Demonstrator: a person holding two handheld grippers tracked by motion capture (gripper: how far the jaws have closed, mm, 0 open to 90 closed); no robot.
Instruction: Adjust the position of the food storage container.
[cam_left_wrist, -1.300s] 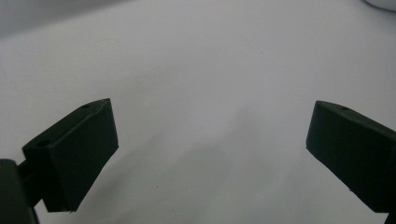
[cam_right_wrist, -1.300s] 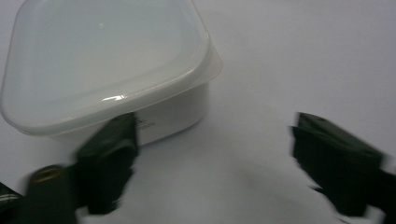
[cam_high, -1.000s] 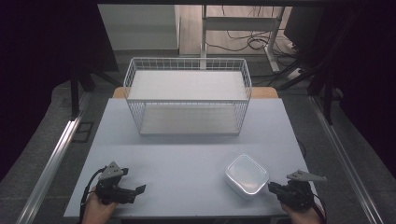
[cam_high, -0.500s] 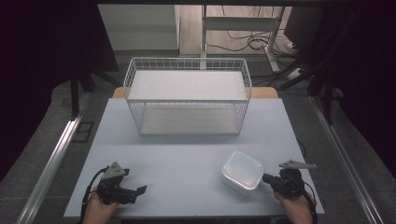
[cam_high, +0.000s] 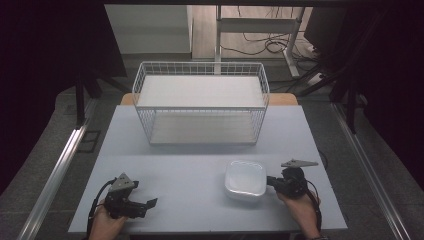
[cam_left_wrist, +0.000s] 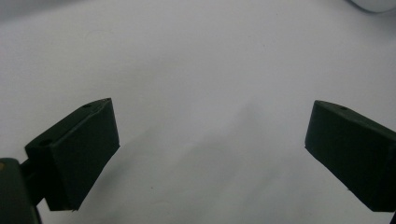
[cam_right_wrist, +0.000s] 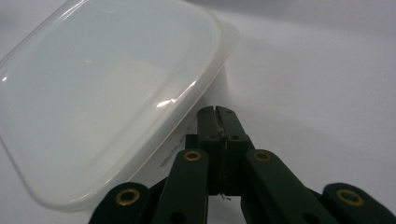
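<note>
A white, square, lidded plastic container (cam_high: 245, 178) is seen on the pale table (cam_high: 190, 165), lower right of the frame. The closed right hand-held gripper (cam_high: 272, 181) is pressed against its side; the left hand-held gripper (cam_high: 149, 204) is held open, lower left.

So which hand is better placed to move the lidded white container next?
Right, probably: the right gripper, jaws shut, has its tips at the container; the left gripper, jaws open, sits apart over bare table.
</note>
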